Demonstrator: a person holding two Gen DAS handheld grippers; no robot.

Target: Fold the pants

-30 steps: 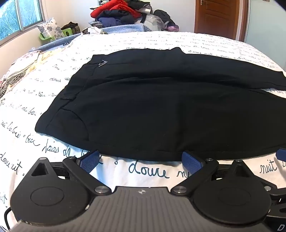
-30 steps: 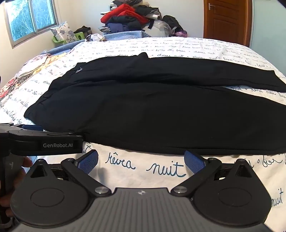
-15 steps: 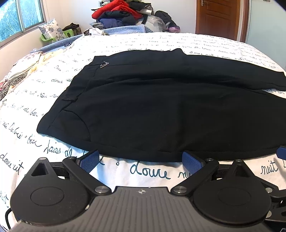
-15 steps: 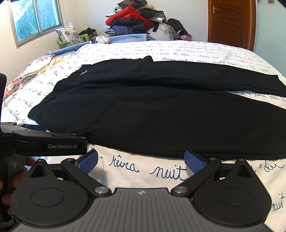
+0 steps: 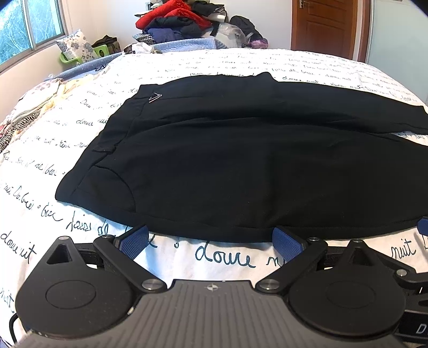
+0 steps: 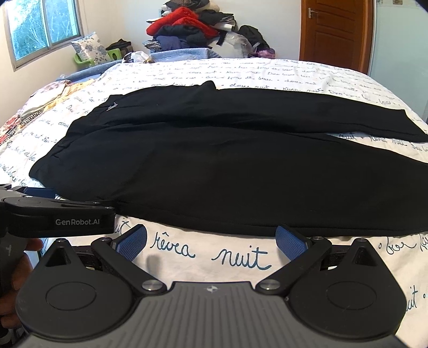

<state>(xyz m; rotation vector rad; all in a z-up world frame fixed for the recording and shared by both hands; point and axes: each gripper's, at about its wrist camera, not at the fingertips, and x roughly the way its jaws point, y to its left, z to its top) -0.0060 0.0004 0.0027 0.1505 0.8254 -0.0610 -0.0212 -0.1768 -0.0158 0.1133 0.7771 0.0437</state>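
In the left wrist view, the black pants point(image 5: 240, 166) lie spread flat across the middle of the frame on a white bedspread point(image 5: 227, 257) printed with cursive words, waistband toward the left, legs running off to the right edge. The left gripper point(image 5: 211, 239) sits at the bottom centre with its blue pads wide apart, holding nothing, just short of the pants' near edge. A pile of clothes point(image 5: 187, 21) rises at the top centre, a wooden door point(image 5: 323, 26) at the upper right.

In the right wrist view, the same pants point(image 6: 227, 166) fill the middle band. The right gripper point(image 6: 211, 239) at the bottom centre is likewise spread wide and empty over the bedspread point(image 6: 214, 257). The left gripper's black body point(image 6: 58, 214) juts in at the lower left, near the pants' edge.
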